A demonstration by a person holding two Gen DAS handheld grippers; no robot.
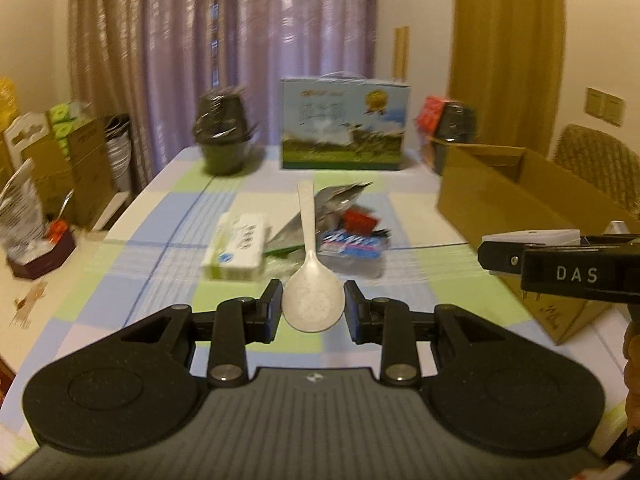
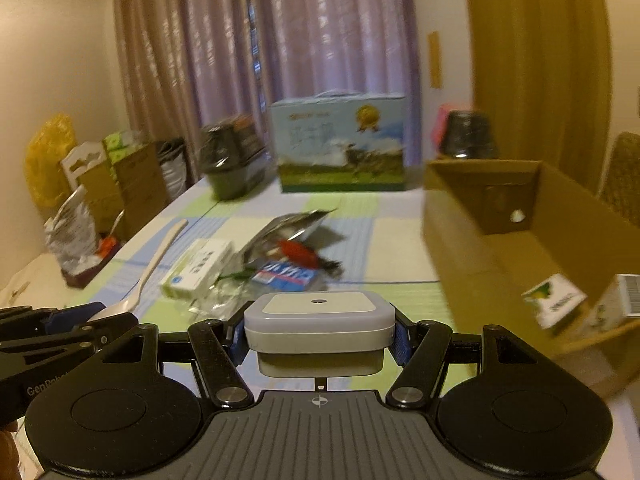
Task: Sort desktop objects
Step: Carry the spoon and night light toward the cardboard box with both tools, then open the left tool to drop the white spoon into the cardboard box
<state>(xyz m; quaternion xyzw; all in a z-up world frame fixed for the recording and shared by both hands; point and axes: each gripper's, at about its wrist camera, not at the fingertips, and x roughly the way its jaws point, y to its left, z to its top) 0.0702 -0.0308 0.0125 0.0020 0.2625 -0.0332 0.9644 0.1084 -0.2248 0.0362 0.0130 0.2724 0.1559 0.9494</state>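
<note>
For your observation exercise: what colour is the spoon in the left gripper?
The spoon is off-white with fine speckles, best seen in the left wrist view.

Both raised side by side, the left gripper and right gripper are each clamped on a load.

My left gripper and right gripper are matte black with silver screws, ribbed grey bases, blue-edged pads; white "DAS" lettering marks one.
</note>
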